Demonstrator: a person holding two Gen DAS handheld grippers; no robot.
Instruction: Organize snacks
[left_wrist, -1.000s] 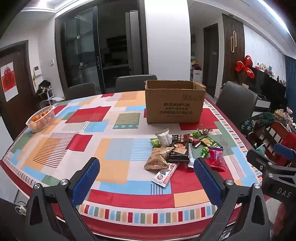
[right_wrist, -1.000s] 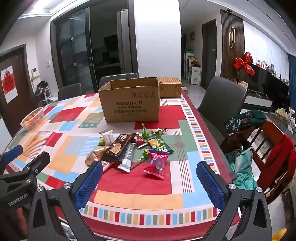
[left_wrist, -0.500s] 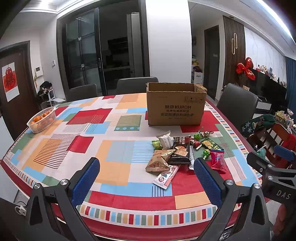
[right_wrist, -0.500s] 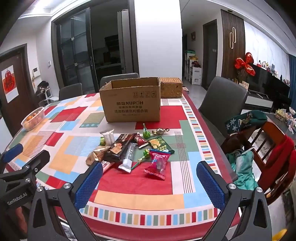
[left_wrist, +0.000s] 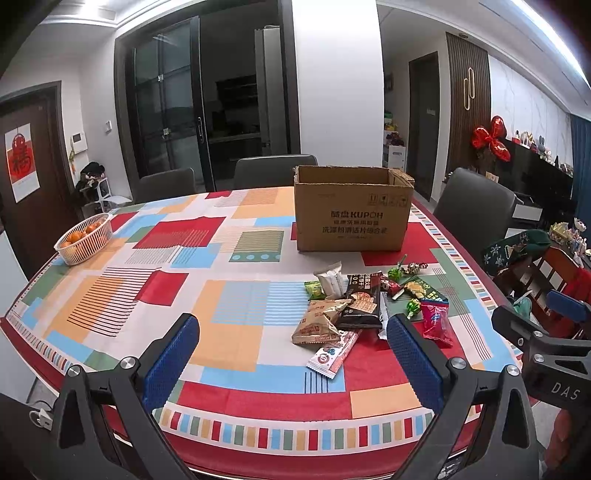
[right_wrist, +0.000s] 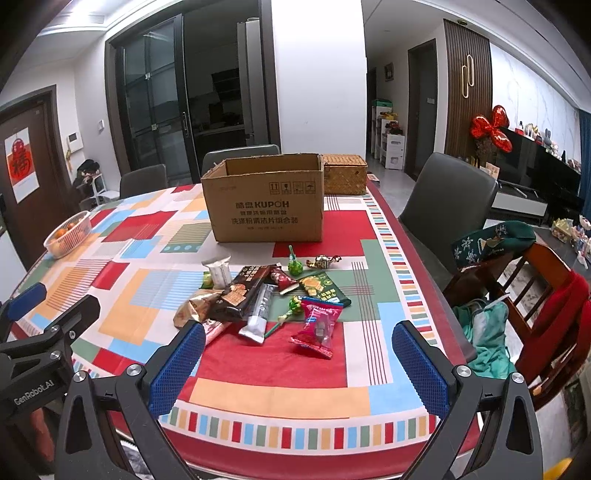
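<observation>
A pile of snack packets (left_wrist: 364, 301) lies on the patterned tablecloth, in front of an open cardboard box (left_wrist: 352, 214). In the right wrist view the pile (right_wrist: 258, 295) holds a dark biscuit pack (right_wrist: 240, 293), a red candy bag (right_wrist: 317, 326), green lollipops and a silver stick, with the box (right_wrist: 266, 199) behind. My left gripper (left_wrist: 291, 356) is open and empty above the table's front edge. My right gripper (right_wrist: 297, 365) is open and empty, just short of the red bag.
A white basket of oranges (left_wrist: 85, 240) sits at the table's left edge. A woven basket (right_wrist: 343, 173) stands behind the box. Grey chairs (right_wrist: 447, 206) ring the table. A wooden chair with clothes (right_wrist: 517, 280) is at the right.
Both grippers have shifted slightly; the snacks sit a little nearer in the views. Nothing was grasped, and both stay open.
</observation>
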